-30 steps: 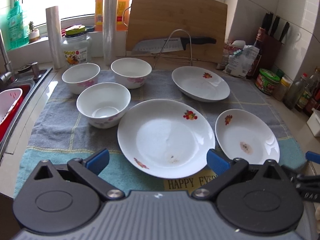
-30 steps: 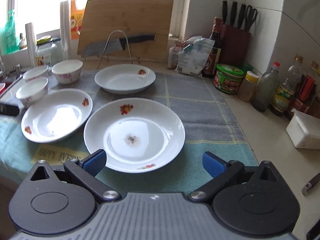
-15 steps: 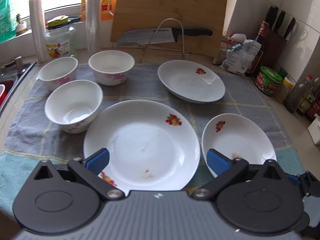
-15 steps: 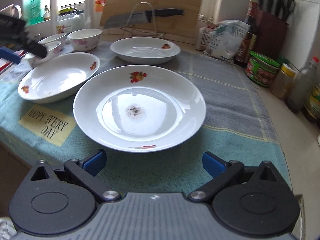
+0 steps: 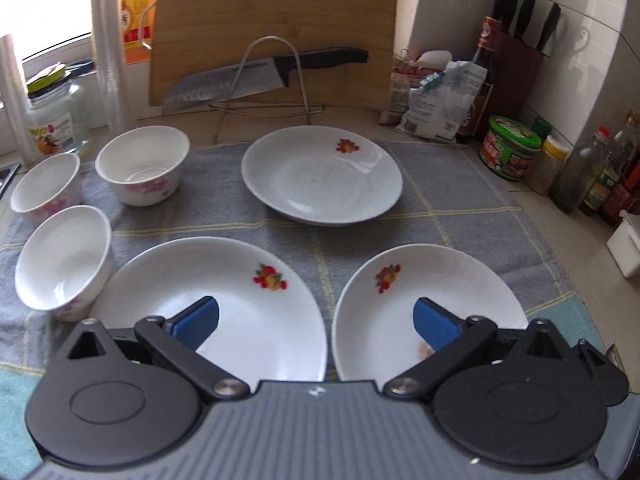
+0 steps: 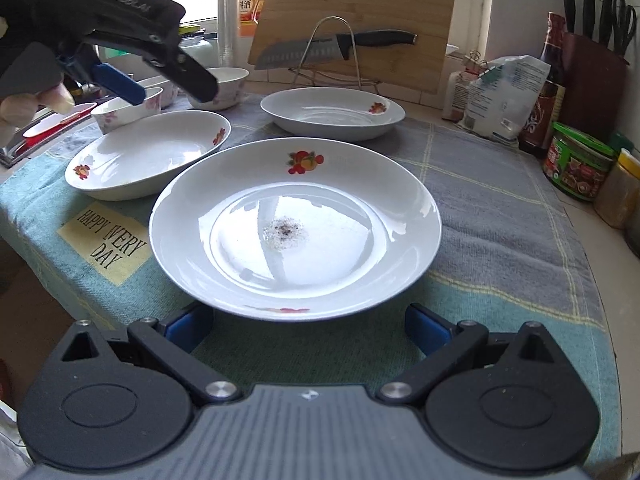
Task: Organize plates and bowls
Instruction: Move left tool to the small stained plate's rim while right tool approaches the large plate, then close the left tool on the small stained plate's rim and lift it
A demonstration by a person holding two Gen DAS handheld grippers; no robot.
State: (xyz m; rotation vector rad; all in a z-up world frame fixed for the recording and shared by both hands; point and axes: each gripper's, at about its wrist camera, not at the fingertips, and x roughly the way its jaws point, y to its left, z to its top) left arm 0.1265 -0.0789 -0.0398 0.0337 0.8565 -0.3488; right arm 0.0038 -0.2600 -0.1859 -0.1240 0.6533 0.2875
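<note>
Left wrist view: left gripper (image 5: 316,320) hovers with jaws wide apart and empty, straddling the gap between two plates at the bottom of the frame — the lower-left plate (image 5: 240,304) under the left pad, the lower-right plate (image 5: 400,292) under the right pad. Far plate (image 5: 320,176) sits centre frame, well apart from the jaws; three bowls (image 5: 140,164) cluster at the left edge on the towel (image 5: 460,216) over the bench. Cutting board (image 5: 276,24) and knife (image 5: 260,76) lean at the top, untouched. Right wrist view: right gripper (image 6: 308,326) is low, jaws apart with nothing held, and the near rim of the speckled plate (image 6: 296,224) lies dead ahead, just beyond and between the pads — round, so no long axis to align with. The left gripper (image 6: 132,60) shows in the upper left of this frame, raised above the bowls side. Judgement: the right gripper is nearer a grasp; the rim sits straight forward, so the next move likely needs a short push ahead with one pad under the rim.
</note>
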